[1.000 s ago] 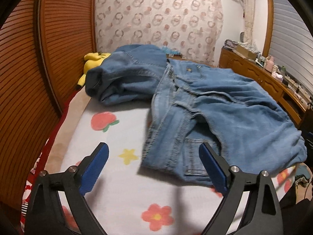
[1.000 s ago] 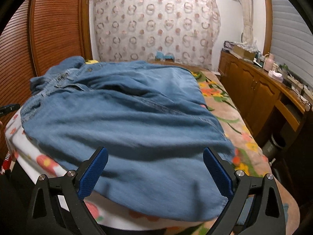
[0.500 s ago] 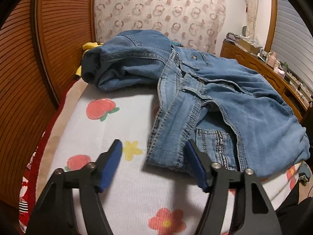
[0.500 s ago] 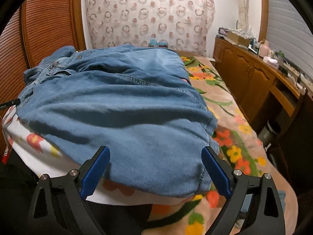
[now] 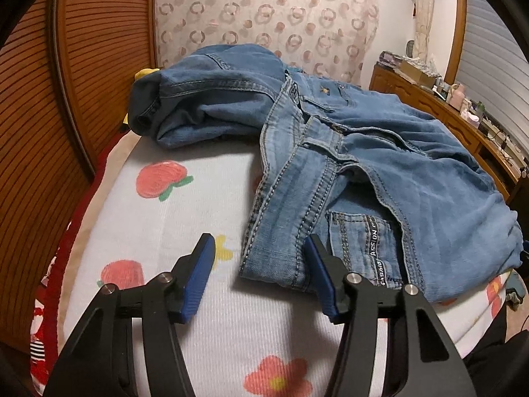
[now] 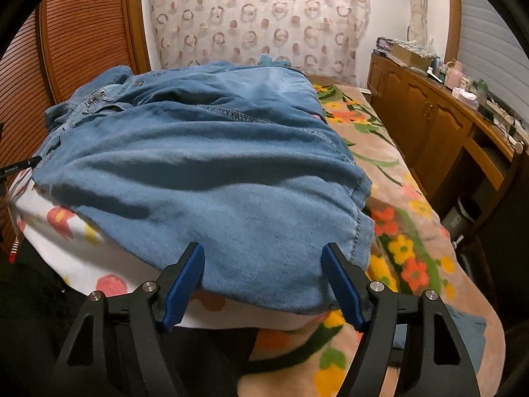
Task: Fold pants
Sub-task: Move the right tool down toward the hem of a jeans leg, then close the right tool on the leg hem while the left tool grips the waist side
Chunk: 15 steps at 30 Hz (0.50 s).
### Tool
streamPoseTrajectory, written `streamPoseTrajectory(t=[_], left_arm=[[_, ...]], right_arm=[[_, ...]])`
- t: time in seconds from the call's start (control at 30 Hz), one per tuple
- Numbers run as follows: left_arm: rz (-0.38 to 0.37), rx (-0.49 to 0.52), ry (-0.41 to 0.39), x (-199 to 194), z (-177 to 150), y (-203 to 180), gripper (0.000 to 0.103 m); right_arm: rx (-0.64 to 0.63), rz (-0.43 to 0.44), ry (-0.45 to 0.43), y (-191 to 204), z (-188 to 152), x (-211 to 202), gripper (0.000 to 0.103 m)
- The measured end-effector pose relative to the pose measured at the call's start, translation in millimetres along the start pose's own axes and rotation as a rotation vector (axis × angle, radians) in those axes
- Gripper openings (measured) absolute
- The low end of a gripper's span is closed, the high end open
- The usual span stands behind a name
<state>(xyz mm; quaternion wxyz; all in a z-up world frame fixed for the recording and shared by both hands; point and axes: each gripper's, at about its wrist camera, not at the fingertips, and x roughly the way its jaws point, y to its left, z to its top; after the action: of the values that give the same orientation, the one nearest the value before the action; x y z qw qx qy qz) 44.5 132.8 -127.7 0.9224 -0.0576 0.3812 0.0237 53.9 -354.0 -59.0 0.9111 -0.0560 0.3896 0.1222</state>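
The blue jeans (image 5: 380, 165) lie rumpled across the bed, on a white sheet (image 5: 185, 211) printed with strawberries and flowers. The left claw (image 5: 259, 258) is open, its blue pads either side of the near waistband corner, not yet pinching it; the right pad sits against the denim by the back pocket with the lettered tape. A second bundle of darker denim (image 5: 211, 99) is heaped beyond, at the far left, with something yellow (image 5: 145, 73) poking out behind it. The right claw (image 6: 263, 264) is also spread open, straddling the hem edge of the jeans (image 6: 215, 172) where it hangs over the bed's near edge above a floral blanket (image 6: 406, 231). A cluttered wooden dresser (image 6: 439, 115) runs along the right side, and louvred wooden doors (image 5: 39, 125) close in on the left.
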Motion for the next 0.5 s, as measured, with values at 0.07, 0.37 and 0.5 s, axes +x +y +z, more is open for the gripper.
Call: streamPoseTrajectory(t=[0.07, 0.37, 0.5], left_arm=[[0.003, 0.001, 0.001, 0, 0, 0, 0.058], [0.006, 0.006, -0.004, 2, 1, 0, 0.058], [0.006, 0.006, -0.003, 2, 1, 0, 0.058]], right_arm=[[-0.008, -0.004, 0.007, -3, -1, 1, 0.076], [-0.07, -0.044, 0.095, -5, -10, 6, 0.076], [-0.088, -0.071, 0.117, -5, -12, 10, 0.075]])
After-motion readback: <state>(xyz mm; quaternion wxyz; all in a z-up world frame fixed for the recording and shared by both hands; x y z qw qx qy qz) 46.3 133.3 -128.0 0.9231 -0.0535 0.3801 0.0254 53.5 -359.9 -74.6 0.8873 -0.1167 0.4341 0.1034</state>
